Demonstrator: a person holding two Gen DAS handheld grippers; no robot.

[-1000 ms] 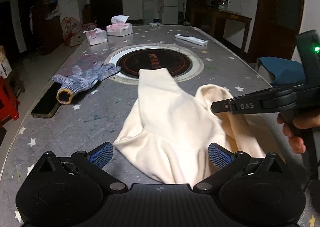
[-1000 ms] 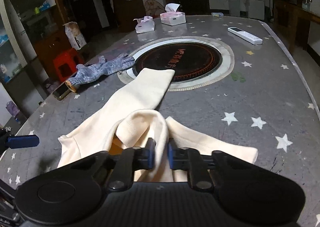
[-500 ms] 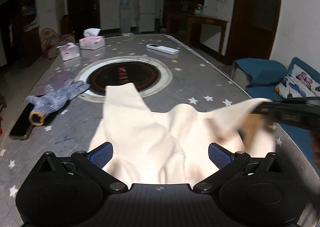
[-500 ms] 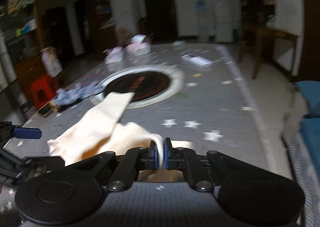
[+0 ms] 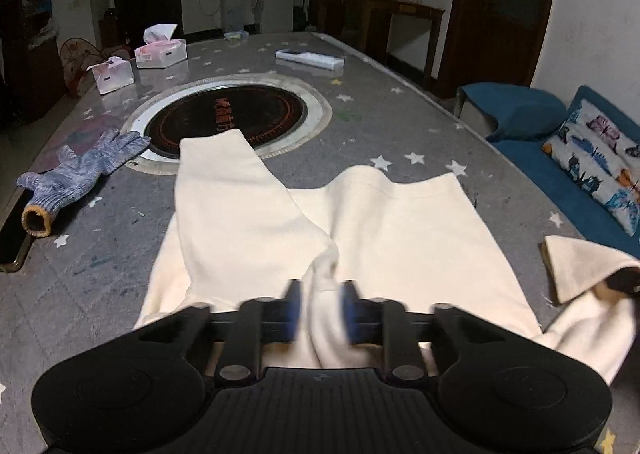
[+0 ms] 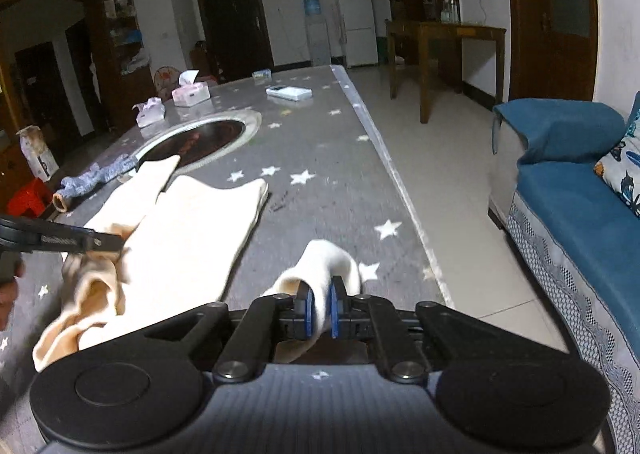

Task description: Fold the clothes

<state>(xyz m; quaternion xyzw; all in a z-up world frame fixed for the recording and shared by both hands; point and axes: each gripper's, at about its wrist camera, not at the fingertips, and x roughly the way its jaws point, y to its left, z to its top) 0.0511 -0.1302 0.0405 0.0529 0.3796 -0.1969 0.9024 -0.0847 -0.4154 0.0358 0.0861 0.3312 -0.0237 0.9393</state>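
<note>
Two claws are on the job here, and both have hold of the cream garment [image 5: 400,238] lying on the desk [image 5: 120,266]. The left claw [image 5: 320,314] looks closed down on a bunched bit of fabric at the near edge, though it's blurry. The right claw [image 6: 319,310] is pinched tight on another corner, out near the desk's right edge. Looks to me like the spread-it-flat stage, before any real fold happens. One sleeve [image 5: 224,193] lies diagonally across the body, its tip on the round cooktop [image 5: 228,121].

Next move, I'd guess: pull the two corners apart to get the near edge taut, then lay it down smooth.

Stuff nearby: a knit glove [image 5: 80,173] and a phone [image 5: 12,238] off to the left, tissue boxes [image 5: 160,51] and a remote [image 5: 310,59] far back. None of it is really in the way, but the right corner is close to the desk edge.
</note>
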